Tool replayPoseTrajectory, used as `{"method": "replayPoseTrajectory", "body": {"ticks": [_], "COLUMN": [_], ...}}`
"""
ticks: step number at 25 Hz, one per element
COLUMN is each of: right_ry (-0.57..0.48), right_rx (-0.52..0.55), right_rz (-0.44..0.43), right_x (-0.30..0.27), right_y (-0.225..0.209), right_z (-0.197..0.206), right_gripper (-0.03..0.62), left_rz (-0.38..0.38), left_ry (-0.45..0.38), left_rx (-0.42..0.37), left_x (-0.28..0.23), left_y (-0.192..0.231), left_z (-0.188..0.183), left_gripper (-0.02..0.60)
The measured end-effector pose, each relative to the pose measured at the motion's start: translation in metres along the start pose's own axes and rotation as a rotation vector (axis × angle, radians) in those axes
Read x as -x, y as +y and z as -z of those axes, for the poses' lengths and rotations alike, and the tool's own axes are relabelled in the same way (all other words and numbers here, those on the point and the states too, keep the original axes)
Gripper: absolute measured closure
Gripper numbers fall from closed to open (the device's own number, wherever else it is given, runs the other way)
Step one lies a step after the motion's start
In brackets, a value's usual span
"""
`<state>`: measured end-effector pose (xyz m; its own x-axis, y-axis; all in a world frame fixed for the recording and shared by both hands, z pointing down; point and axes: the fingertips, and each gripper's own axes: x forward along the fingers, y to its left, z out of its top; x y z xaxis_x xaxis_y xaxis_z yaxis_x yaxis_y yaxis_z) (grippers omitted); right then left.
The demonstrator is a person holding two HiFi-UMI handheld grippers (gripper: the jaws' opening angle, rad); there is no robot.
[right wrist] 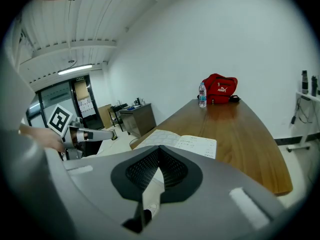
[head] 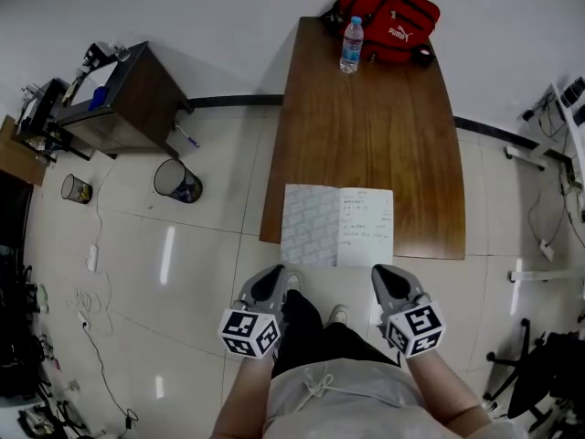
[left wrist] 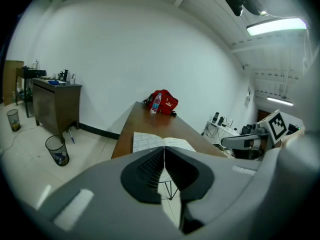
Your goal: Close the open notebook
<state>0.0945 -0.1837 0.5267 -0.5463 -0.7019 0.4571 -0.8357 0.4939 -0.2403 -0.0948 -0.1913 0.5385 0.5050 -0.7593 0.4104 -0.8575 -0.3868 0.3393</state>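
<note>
The open notebook (head: 337, 226) lies flat at the near edge of the tabletop (head: 366, 126), just ahead of both pairs of fingers. The left gripper (head: 271, 280) and right gripper (head: 388, 278) have fingers pressed together, holding nothing.

The notebook (head: 338, 226) is matt paper, the table (head: 366, 117) smooth, glossy wood.

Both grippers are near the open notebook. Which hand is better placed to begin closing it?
Left, narrowly. The left gripper and right gripper are both shut, apart from the notebook, but the left one sits just below the page that overhangs the table edge more, probably easier to lift.
</note>
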Motion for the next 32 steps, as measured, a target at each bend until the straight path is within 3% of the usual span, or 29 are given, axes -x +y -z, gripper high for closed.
{"method": "replayPoseTrajectory", "body": {"ticks": [5,10,16,20,22,25,28,32], "right_ry": [0.065,0.121,0.167,0.191,0.194,0.188,0.177,0.163], "right_rx": [0.016,0.054,0.076,0.082,0.076,0.069,0.066,0.061], "right_rz": [-0.045,-0.079,-0.066,-0.058,-0.057,-0.052,-0.044,-0.029], "right_x": [-0.031,-0.064,-0.083,-0.089,-0.091,-0.093,-0.092,-0.087], "right_y": [0.012,0.026,0.028,0.028,0.03,0.032,0.032,0.03], "right_z": [0.013,0.025,0.04,0.052,0.054,0.052,0.048,0.043], "right_gripper": [0.587,0.588,0.588,0.588,0.586,0.587,0.587,0.588], "left_rz": [-0.04,-0.03,0.015,0.071,0.104,0.141,0.162,0.188], "left_ry": [0.106,0.156,0.158,0.205,0.22,0.215,0.193,0.18], "left_rx": [0.057,0.164,0.223,0.246,0.272,0.298,0.286,0.237], "left_x": [-0.013,-0.028,-0.051,-0.066,-0.07,-0.07,-0.063,-0.057], "left_y": [0.037,0.06,0.074,0.076,0.074,0.072,0.07,0.063], "left_z": [0.036,0.068,0.071,0.086,0.091,0.089,0.077,0.057], "left_gripper": [0.423,0.403,0.396,0.385,0.397,0.463,0.516,0.531]}}
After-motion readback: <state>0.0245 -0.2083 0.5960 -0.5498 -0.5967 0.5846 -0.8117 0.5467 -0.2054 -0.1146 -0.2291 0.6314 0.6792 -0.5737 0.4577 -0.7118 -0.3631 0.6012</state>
